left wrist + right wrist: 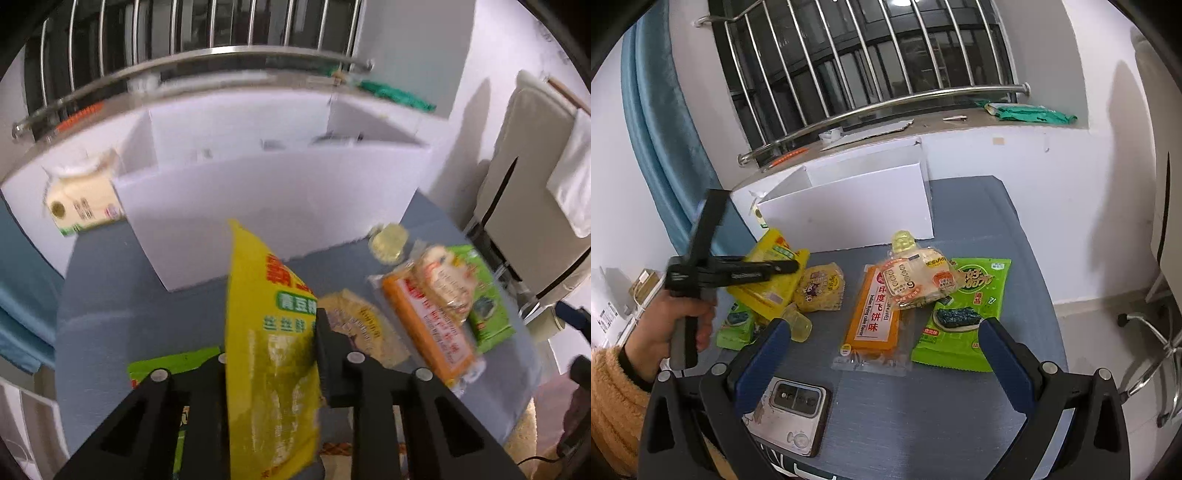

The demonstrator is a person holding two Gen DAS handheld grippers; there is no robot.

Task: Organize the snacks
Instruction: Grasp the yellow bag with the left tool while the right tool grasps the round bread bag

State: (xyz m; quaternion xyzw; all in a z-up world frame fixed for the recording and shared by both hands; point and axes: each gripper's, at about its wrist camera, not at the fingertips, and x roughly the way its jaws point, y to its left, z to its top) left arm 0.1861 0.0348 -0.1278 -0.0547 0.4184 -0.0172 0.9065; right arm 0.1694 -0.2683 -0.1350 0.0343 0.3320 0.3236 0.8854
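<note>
Meanwhile, left gripper [271, 363] clamps yellow packet [271, 332] before white box [280, 206].

**A room in a home**

A barred window [871, 59] with a blue curtain [661, 122] beside it, a cluttered windowsill [960, 122], a swivel chair [1156, 354], and packaged snacks [960, 314] spread over a grey bench [923, 406] suggest a lived-in domestic room.

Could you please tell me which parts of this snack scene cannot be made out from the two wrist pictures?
- Inside of the white foam box: right wrist view, hidden by its front wall; left wrist view blurred.
- Small green seaweed packet: largely covered by the yellow snack bag that the left gripper clamps.
- Print on the cream packet beside the box: left wrist view, motion blur.
- White phone: partly behind the right gripper's blue finger.
</note>
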